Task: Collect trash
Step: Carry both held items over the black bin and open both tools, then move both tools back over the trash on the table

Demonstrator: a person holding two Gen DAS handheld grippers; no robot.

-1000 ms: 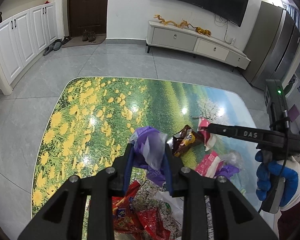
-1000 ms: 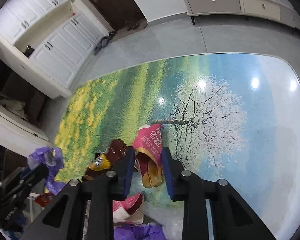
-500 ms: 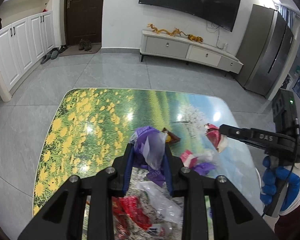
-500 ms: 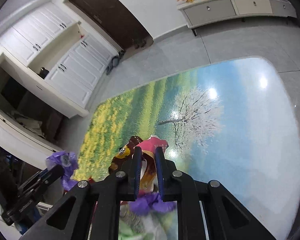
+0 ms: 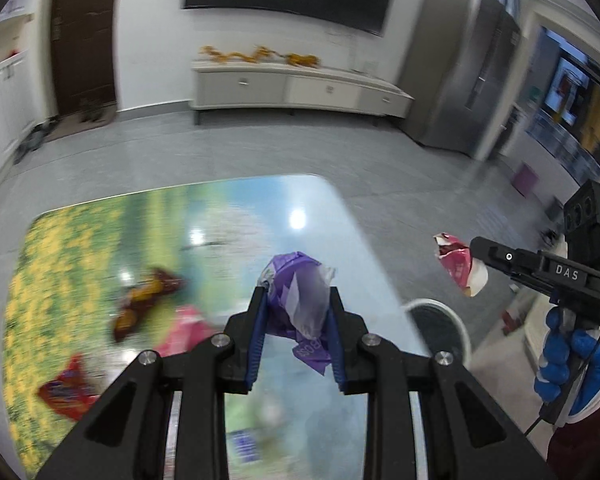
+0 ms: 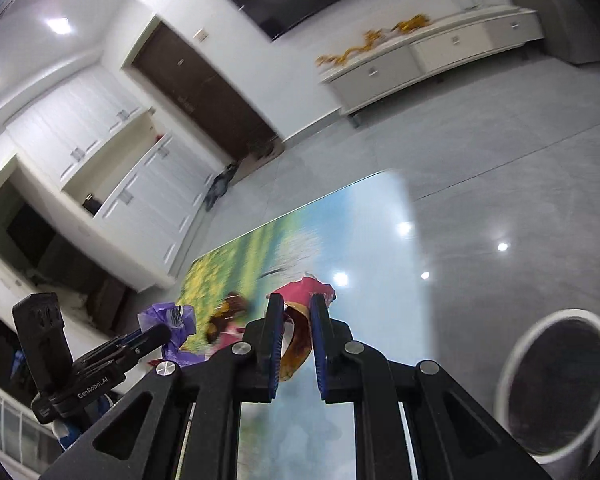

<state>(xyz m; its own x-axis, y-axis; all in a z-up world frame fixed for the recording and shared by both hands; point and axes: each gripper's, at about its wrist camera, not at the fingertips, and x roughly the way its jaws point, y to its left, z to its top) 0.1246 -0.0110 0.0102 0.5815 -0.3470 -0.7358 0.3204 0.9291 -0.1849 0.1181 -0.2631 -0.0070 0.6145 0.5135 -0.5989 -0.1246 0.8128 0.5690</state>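
My left gripper [image 5: 296, 300] is shut on a crumpled purple wrapper [image 5: 296, 280] and holds it above the right edge of the picture-printed table [image 5: 228, 208]. My right gripper [image 6: 294, 308] is shut on a pink and white wrapper [image 6: 303, 292], lifted past the table's right edge; it also shows in the left wrist view [image 5: 457, 264]. A white round bin [image 6: 559, 384] with a dark inside stands on the floor right of the table, and shows in the left wrist view [image 5: 439, 324]. A brown wrapper [image 5: 144, 304], a pink one [image 5: 184, 332] and a red one [image 5: 66, 394] lie on the table.
Grey tiled floor [image 5: 399, 208] lies around the table. A white TV cabinet [image 5: 296, 88] stands against the far wall. A steel fridge [image 5: 463, 80] stands at the right. White cupboards [image 6: 140, 184] and a dark door [image 6: 208, 96] are at the left.
Both grippers have risen and swung right, off the heap of wrappers, each still holding its wrapper. The white bin has come into view beside the table.
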